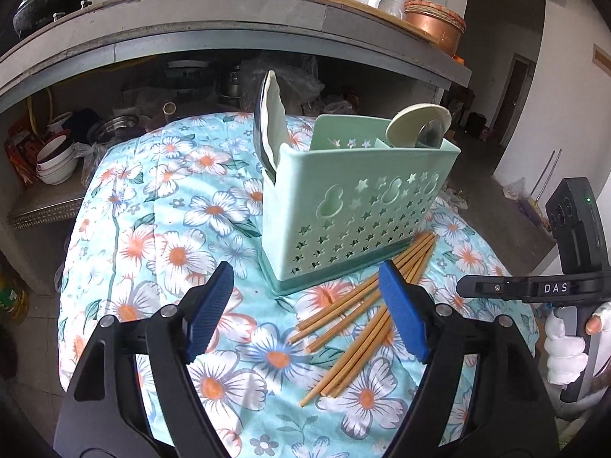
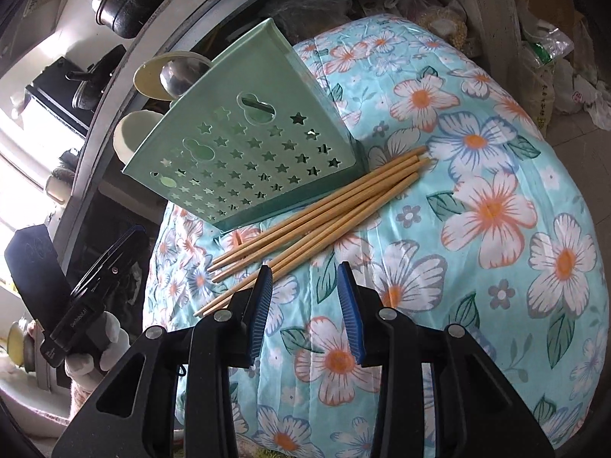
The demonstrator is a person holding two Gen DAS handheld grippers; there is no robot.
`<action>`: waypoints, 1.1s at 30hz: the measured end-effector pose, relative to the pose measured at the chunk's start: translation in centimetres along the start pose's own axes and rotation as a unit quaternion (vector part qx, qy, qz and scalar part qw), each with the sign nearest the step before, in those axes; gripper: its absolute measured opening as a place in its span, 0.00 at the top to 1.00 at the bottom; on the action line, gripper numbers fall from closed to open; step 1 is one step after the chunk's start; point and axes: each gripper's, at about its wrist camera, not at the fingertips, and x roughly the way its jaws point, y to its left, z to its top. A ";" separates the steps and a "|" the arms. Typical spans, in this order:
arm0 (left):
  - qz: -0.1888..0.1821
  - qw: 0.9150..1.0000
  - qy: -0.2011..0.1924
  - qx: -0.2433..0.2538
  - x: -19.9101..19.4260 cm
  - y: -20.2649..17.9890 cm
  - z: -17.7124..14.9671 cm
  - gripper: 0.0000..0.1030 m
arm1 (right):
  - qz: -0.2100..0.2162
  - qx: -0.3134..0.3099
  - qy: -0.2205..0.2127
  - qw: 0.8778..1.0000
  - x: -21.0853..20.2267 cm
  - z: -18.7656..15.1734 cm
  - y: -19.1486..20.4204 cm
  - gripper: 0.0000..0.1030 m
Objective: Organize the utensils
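A mint-green utensil holder (image 1: pixel 355 206) with star cut-outs stands on a floral cloth (image 1: pixel 160 229). Cream and steel spoons (image 1: pixel 269 126) stand in it, one pair at its left end and another (image 1: pixel 424 126) at its right. Several wooden chopsticks (image 1: pixel 362 313) lie loose on the cloth in front of the holder. My left gripper (image 1: pixel 305 305) is open and empty, just above the chopsticks' near ends. In the right wrist view the holder (image 2: pixel 248 152) and chopsticks (image 2: pixel 317 217) show ahead; my right gripper (image 2: pixel 305 313) is open and empty, its left fingertip by the chopstick tips.
A grey counter shelf (image 1: pixel 229 26) runs behind, with pots, bottles and a copper bowl (image 1: pixel 435 26) on top. Stacked bowls (image 1: pixel 57 160) and clutter sit under it at left. The right hand-held gripper (image 1: pixel 573 286) shows at the right edge.
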 end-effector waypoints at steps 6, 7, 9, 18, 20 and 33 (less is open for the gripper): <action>0.002 1.000 0.023 -0.004 1.7 0.4 -0.2 0.27 | 0.008 0.014 0.015 1.000 1.3 0.0 -0.1 0.66; 0.001 1.000 0.026 -0.005 1.9 0.5 -0.2 0.26 | 0.011 0.016 0.018 1.000 1.6 0.0 -0.1 0.66; 0.001 0.999 0.033 -0.010 2.4 0.7 -0.2 0.26 | 0.017 0.024 0.022 0.999 2.0 0.0 -0.3 0.66; 0.006 0.998 0.059 -0.023 4.0 1.2 -0.4 0.26 | 0.054 0.072 0.039 0.995 4.5 0.0 -2.2 0.66; 0.007 0.998 0.061 -0.022 4.2 1.2 -0.5 0.26 | 0.066 0.086 0.039 0.993 5.0 0.1 -2.7 0.68; 0.004 0.997 0.075 -0.020 5.2 1.8 -0.2 0.25 | 0.141 0.207 0.028 0.968 7.0 1.4 -6.8 0.88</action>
